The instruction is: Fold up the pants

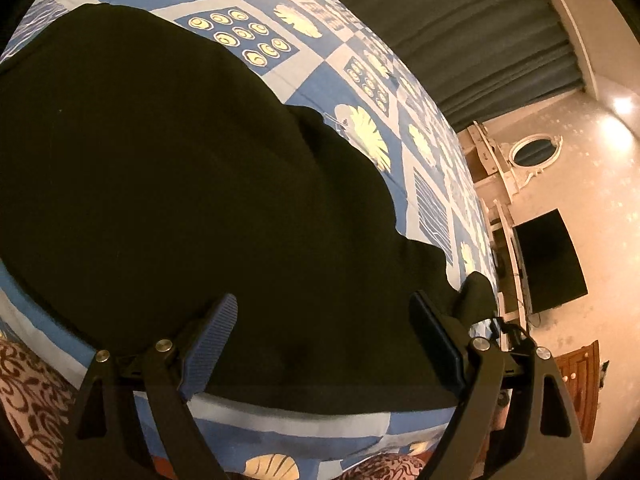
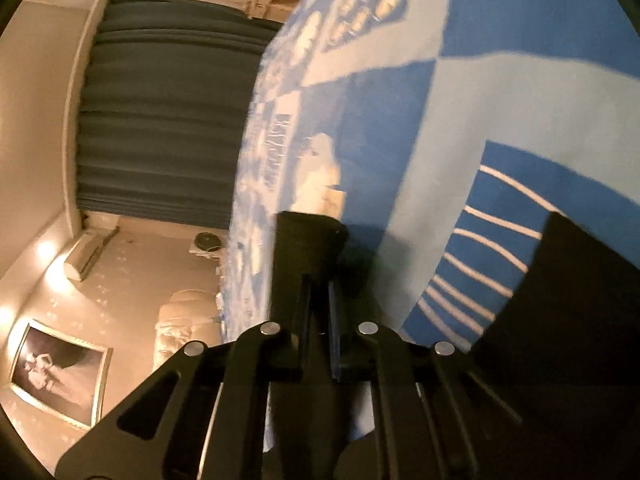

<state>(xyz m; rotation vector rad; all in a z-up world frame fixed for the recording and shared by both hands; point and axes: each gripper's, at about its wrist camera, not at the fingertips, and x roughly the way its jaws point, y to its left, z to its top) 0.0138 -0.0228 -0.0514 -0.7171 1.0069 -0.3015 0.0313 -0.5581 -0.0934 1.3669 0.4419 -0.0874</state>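
Between the closed jaws of the right gripper (image 2: pixel 320 280): pinching a strip of black cloth, seemingly a part of the pants (image 1: pixel 180 180), with the fabric sticking out past the fingertips and rolled on its side over the bedspread (image 2: pixel 500 100). Lying at the lower right of that view, another dark panel of the same garment, over the striped blue patch. Blurring across the whole right view, so likely moving.

Over on the left gripper (image 1: pixel 324 340): standing wide apart, ribbed blue pads (image 1: pixel 208 344) gripping nothing, hovering above the near hem of the pants, close to the near edge of the bed. Whether the fingers are brushing the cloth, not possible to tell. Spreading away from there, the black pants covering most of the near half of the bedspread, with a bunched end poking up just beside the right-hand finger, toward the bed's right edge.

Judging the step: carrying one pinched end across to lay it on the rest. Doing it well probably means keeping the pinch firm, lifting enough to clear the bedspread, and bringing the edges level before letting go, with the free gripper pressing or smoothing the lower layer against sliding.

Beyond the bed: dark curtains (image 1: pixel 460 32) and a black screen (image 1: pixel 548 264).
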